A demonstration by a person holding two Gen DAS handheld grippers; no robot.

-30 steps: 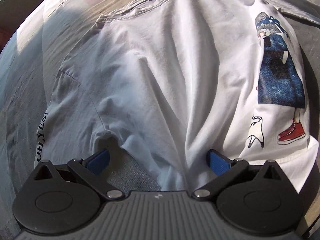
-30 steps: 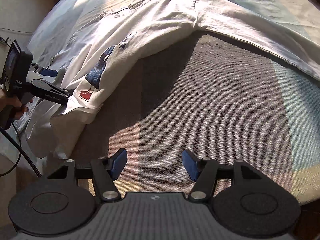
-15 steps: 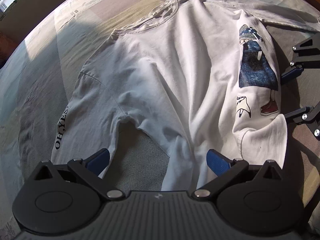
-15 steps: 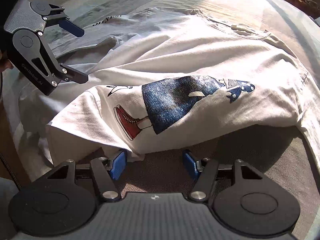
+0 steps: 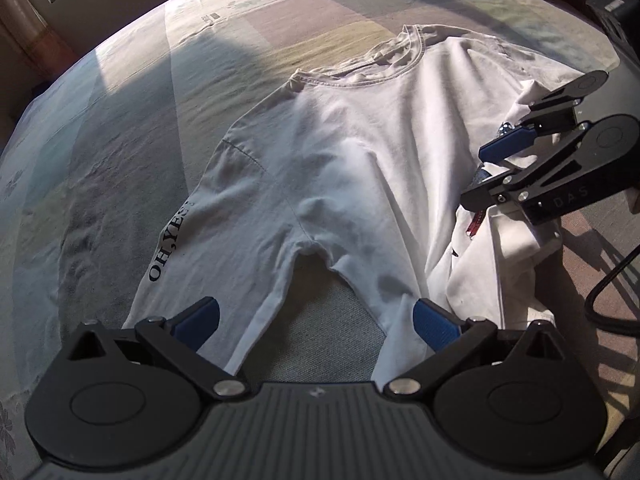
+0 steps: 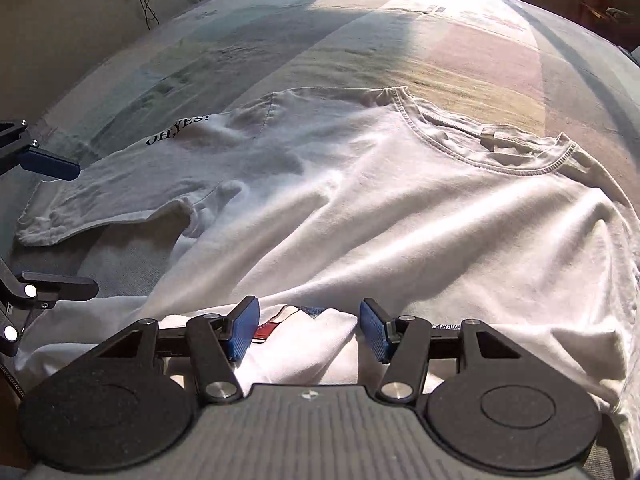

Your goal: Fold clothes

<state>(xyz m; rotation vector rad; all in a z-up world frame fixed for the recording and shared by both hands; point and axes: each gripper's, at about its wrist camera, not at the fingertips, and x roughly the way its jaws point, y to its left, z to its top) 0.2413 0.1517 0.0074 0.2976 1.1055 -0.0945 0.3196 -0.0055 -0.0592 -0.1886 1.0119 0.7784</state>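
Left wrist view: white T-shirt [image 5: 340, 184] is spread on the bed [image 5: 120, 128], its right side turned over. Left tongs [image 5: 316, 320] are held spread above the sleeve gap.

Right wrist view: right tongs [image 6: 306, 328] are spread astride the turned edge, nothing pinched. One side fold is judged partly made; the remainder is left.

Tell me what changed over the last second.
The right hand-held gripper swung in from the bare bedspread to the printed side of the white T-shirt and now sits open over that folded edge. The left hand-held gripper pulled back from the shirt, open, holding nothing. The T-shirt stays spread on the bedspread, its "OH,YES!" sleeve lying flat.
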